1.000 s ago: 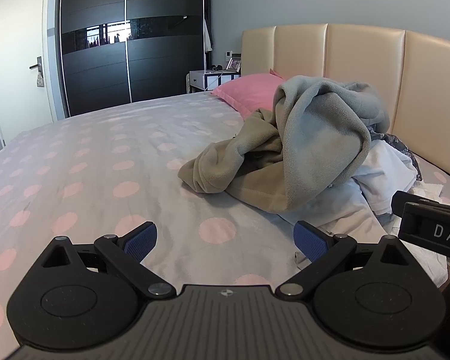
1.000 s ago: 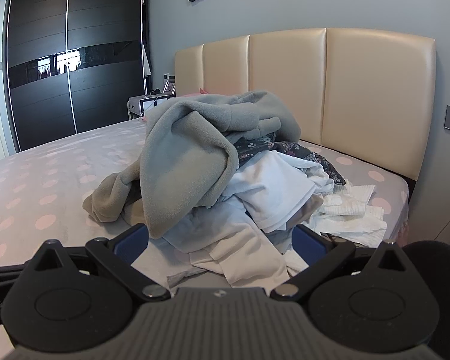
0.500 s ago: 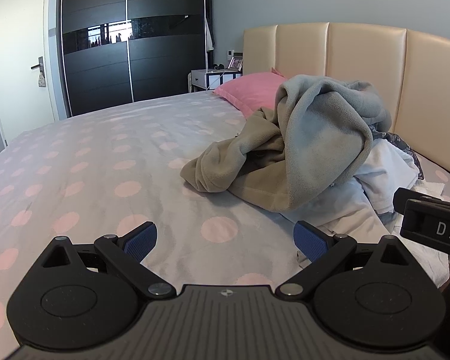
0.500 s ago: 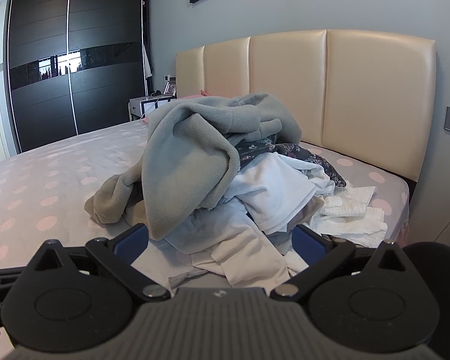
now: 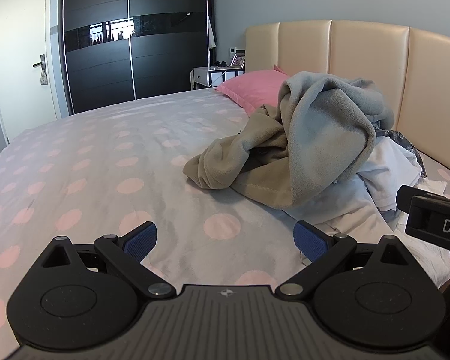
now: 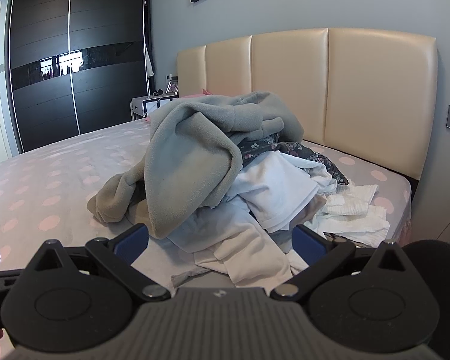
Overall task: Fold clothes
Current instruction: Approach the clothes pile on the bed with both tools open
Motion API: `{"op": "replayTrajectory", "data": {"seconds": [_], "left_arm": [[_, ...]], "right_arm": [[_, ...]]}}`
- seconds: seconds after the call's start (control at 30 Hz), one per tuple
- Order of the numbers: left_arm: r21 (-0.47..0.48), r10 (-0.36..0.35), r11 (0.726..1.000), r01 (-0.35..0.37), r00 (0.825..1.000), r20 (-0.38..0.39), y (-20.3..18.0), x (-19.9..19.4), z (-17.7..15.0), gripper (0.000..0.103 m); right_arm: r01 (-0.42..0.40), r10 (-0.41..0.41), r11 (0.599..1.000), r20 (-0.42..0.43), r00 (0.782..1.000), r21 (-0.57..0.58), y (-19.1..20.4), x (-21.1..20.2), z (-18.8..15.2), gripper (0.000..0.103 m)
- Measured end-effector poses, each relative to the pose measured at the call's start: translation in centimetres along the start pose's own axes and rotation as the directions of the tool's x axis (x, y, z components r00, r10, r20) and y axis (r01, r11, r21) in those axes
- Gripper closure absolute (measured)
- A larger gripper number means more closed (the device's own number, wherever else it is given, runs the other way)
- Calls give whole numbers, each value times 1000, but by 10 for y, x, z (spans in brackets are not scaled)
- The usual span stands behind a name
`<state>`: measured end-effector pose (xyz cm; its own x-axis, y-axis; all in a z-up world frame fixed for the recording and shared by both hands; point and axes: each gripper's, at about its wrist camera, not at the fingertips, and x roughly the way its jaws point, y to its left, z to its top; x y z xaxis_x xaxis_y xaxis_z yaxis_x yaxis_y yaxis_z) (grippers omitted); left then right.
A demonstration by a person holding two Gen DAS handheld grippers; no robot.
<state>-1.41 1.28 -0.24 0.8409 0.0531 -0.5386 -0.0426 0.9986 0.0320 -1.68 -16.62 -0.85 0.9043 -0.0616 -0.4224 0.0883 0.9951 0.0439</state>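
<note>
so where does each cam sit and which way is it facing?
Left wrist: on the left gripper, low over the bed, facing the wardrobe and headboard; own open fingers show, right gripper at right edge.
Right wrist: on the right gripper, facing the clothes pile and headboard; own open fingers show.
Shared: pile, grey fleece, bed, headboard, wardrobe.

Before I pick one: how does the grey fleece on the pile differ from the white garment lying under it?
The grey fleece is thick and fuzzy; the white garment looks thin and smooth. The grey fleece sits on top of the pile and drapes down its front; the white garment lies lower, partly covered by the fleece. Both are crumpled and unfolded on the bed, untouched by either tongs.
</note>
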Motion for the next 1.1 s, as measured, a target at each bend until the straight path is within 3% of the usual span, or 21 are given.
{"op": "replayTrajectory", "data": {"seconds": [0.43,0.6,0.77,0.93,1.1], "left_arm": [[-3,11,1000,-11,1000,-8,-1,1,-2,3],[-4,45,999,-45,999,-6,2,2,-5,3],[-13,84,996,-84,996,-20,14,5,-8,3],[-26,157,987,-160,985,-68,37,17,-14,3],[29,250,968,-248,959,-132,69,35,-24,3]], "right_arm": [[-18,18,1000,-8,1000,-7,-4,-1,-1,1],[-70,69,997,-28,997,-17,-4,3,0,1],[-93,94,995,4,996,-47,-1,14,10,1],[-151,150,988,-27,988,-42,2,48,42,1],[-141,135,978,-45,990,-157,15,99,67,1]]}}
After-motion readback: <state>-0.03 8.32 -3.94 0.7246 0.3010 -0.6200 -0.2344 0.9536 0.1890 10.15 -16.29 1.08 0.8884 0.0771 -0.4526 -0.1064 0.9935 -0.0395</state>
